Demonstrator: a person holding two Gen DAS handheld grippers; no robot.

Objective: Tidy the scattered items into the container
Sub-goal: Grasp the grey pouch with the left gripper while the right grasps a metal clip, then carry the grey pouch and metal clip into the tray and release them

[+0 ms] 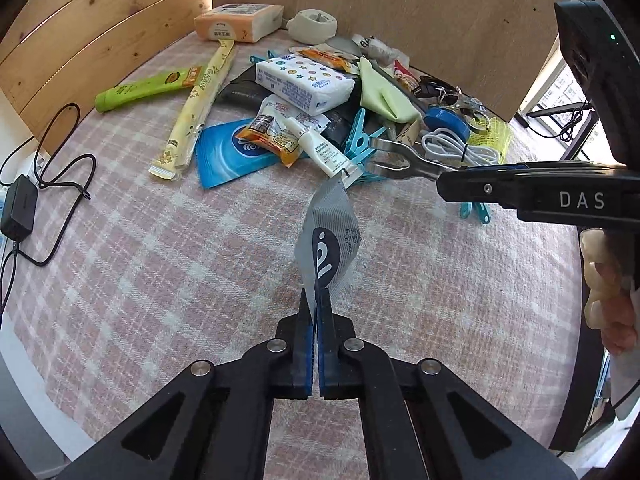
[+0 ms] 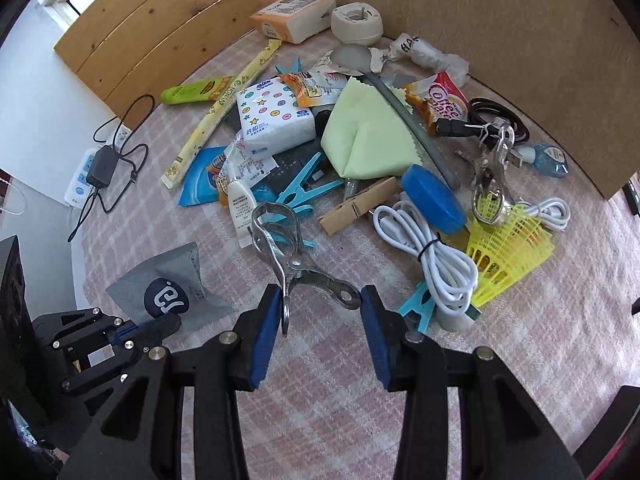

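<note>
My left gripper is shut on the lower edge of a grey sachet with a dark round logo, which hangs clear of the pink checked cloth. In the right wrist view that sachet and the left gripper sit at the lower left. My right gripper grips the two handles of a metal spring clip between its blue pads. The clip juts from the right gripper over a pile of scattered items: tissue packs, blue pegs, a white cable, a yellow shuttlecock.
A brown cardboard panel stands behind the pile, with a wooden board to its left. A black charger with cables and a power strip lie off the cloth's left edge. A person's hand holds the right gripper.
</note>
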